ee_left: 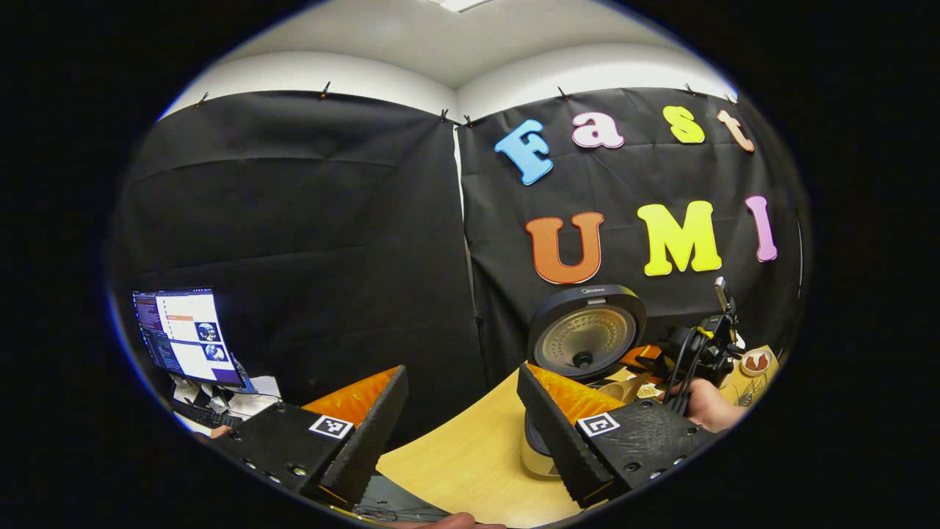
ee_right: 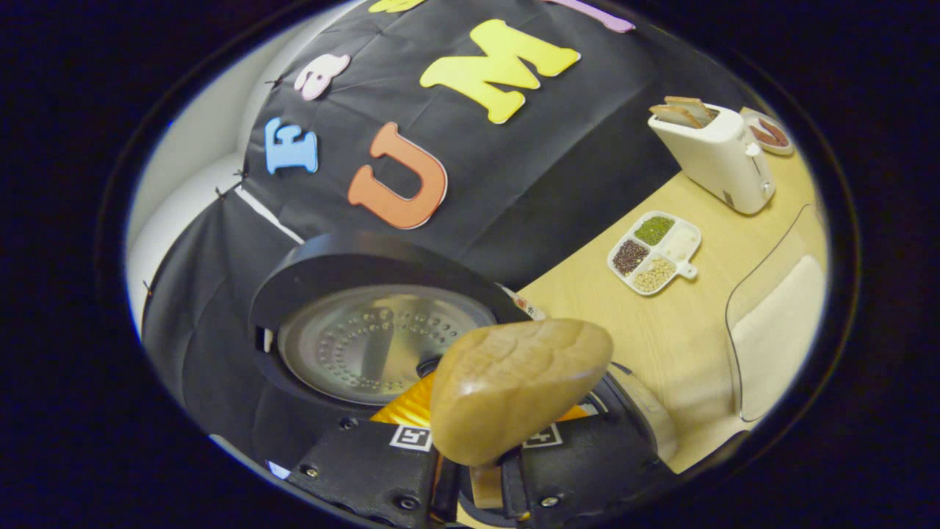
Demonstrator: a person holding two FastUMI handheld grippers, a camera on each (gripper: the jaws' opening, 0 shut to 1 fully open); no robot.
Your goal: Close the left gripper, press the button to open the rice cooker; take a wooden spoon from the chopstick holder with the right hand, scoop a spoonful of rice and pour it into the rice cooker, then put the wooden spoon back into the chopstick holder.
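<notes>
The rice cooker [ee_left: 587,334] stands on the wooden table with its round lid raised, and the metal inner plate faces me. My left gripper [ee_left: 463,433] hangs open over the table's near edge with nothing between its fingers. The cooker's pale body sits partly behind one finger [ee_left: 565,441]. In the right gripper view, my right gripper [ee_right: 481,461] is shut on the handle of the wooden spoon [ee_right: 514,382]. The spoon's bowl shows its rounded back and hovers in front of the open lid [ee_right: 374,345]. The pot below is hidden. The right gripper [ee_left: 705,349] and a hand show beside the cooker.
A white divided tray [ee_right: 653,253] of several grains lies on the table [ee_right: 698,323]. A white toaster [ee_right: 716,154] with bread slices and a small dish [ee_right: 767,134] stand further back. A pale cushion [ee_right: 778,330] sits at the table's edge. A laptop [ee_left: 187,334] stands far left.
</notes>
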